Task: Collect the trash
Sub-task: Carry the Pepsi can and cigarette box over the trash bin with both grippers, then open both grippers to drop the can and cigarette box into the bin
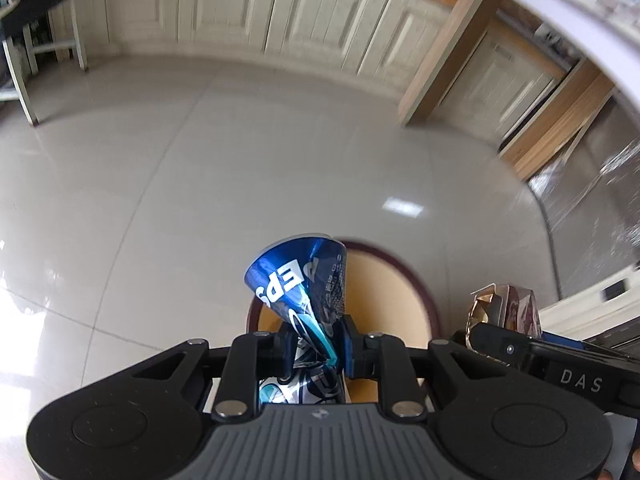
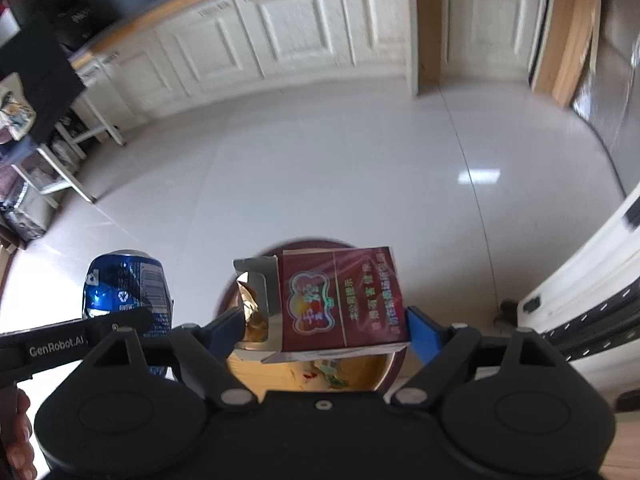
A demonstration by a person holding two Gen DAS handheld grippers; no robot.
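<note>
My left gripper [image 1: 317, 346] is shut on a crushed blue Pepsi can [image 1: 298, 280], pinched at its waist and held above a round bin [image 1: 384, 280] with a dark red rim and a yellow inside. My right gripper [image 2: 326, 326] is shut on an open dark red cigarette pack [image 2: 340, 300] with gold foil showing at its torn end. It hangs over the same bin [image 2: 384, 364], where scraps lie at the bottom. The can also shows in the right wrist view [image 2: 126, 292], at the left. The pack shows in the left wrist view [image 1: 506, 306], at the right.
Glossy pale tiled floor [image 1: 200, 180] spreads ahead. Cream cabinet doors [image 2: 288, 24] line the far wall, with a wooden post [image 1: 444, 48]. A white-legged rack [image 2: 68, 148] stands at the left. A white appliance [image 2: 580, 292] stands close on the right.
</note>
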